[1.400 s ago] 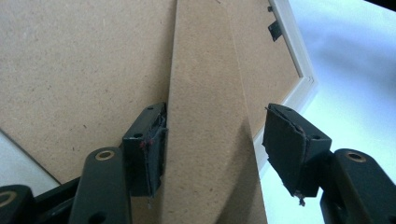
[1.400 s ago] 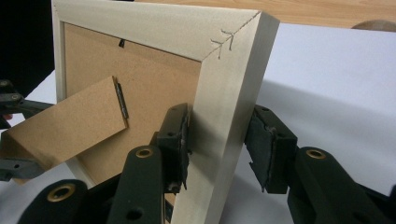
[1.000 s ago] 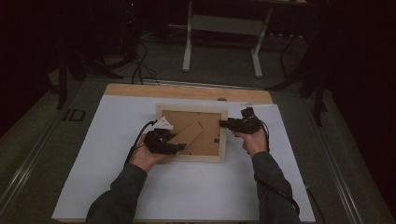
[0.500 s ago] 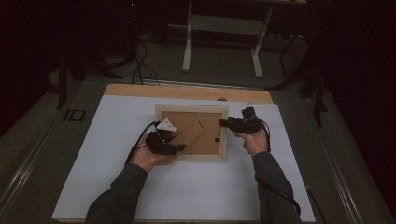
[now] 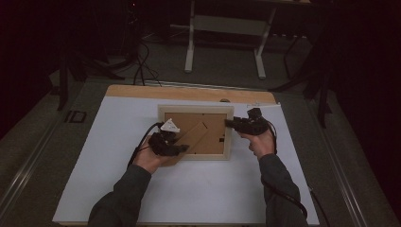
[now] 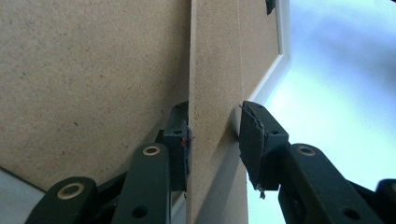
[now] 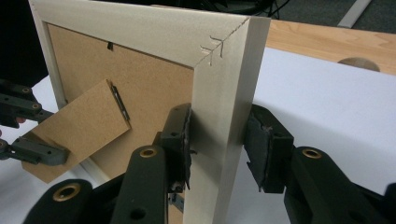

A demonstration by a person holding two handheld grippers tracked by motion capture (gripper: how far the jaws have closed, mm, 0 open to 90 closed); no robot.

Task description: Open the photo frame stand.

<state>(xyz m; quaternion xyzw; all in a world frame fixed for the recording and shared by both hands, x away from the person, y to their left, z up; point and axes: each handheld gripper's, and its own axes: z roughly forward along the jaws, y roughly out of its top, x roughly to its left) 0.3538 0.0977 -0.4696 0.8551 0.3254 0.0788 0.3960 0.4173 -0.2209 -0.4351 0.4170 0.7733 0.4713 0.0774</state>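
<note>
Frame (image 5: 196, 132), back up on sheet (image 5: 118, 142): right gripper (image 7: 217, 144) clamps its right rail; left gripper (image 6: 212, 140), jaws just closing, straddles stand (image 6: 215, 70) at its left.

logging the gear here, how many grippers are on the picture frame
2: left gripper at the stand flap, right gripper on the picture frame at its right rail.

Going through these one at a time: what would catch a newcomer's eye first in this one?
A pale wooden picture frame lies back-up in the middle of the white table cover. The right gripper clamps the frame's side rail near a corner. The left gripper has just been closing around the brown fibreboard stand flap; one pad touches it, the other stands just off it.
</note>
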